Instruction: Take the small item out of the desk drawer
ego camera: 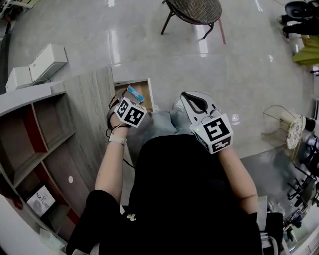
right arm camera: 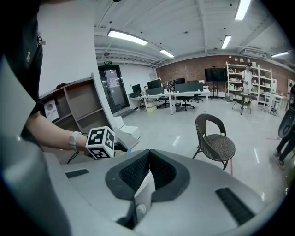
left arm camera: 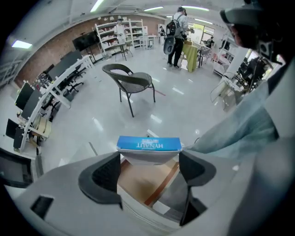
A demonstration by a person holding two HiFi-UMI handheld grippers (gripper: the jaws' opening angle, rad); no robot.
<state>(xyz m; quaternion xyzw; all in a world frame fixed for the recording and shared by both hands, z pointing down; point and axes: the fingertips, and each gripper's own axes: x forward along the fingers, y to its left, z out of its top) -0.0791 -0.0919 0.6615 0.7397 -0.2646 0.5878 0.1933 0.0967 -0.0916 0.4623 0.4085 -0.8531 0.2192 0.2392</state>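
**Box clamped in left gripper, above the open drawer**

Head view: your left gripper [ego camera: 131, 99] has its jaws closed on the box [ego camera: 134, 93], blue face up, just over the open drawer [ego camera: 144, 85]. The drawer sticks out of the desk [ego camera: 89, 109] end, toward the floor [ego camera: 149, 45]. Your right gripper [ego camera: 193, 99] is beside your knee with its jaws together, apart from the drawer. Your leg [ego camera: 162, 122] sits between the two grippers, close to the drawer's right edge, so that side is tight. The shelf [ego camera: 35, 129] is on your left. Two white cartons [ego camera: 37, 64] are on the floor past the desk. The chair [ego camera: 194, 10] is well ahead and the wire basket [ego camera: 276, 122] is off to the right. The floor in front of the drawer is open, glossy grey tile.

Left gripper view: the jaws are part-way apart with the box [left arm camera: 148, 144] spanning them at the tips. The brown drawer bottom [left arm camera: 147, 184] is right below. Your trouser leg [left arm camera: 244, 129] fills the right side, near the right jaw. Ahead there is free floor up to the chair [left arm camera: 131, 83]. Desks line the left wall, with people [left arm camera: 177, 27] and racks far back.

Right gripper view: the jaws [right arm camera: 148, 159] are pressed together, gripping nothing. The left gripper's marker cube [right arm camera: 101, 143] is low on the left, with the shelf [right arm camera: 73, 106] behind it. The chair [right arm camera: 214, 140] is on the right, well apart. It's a big open room with a brick back wall.
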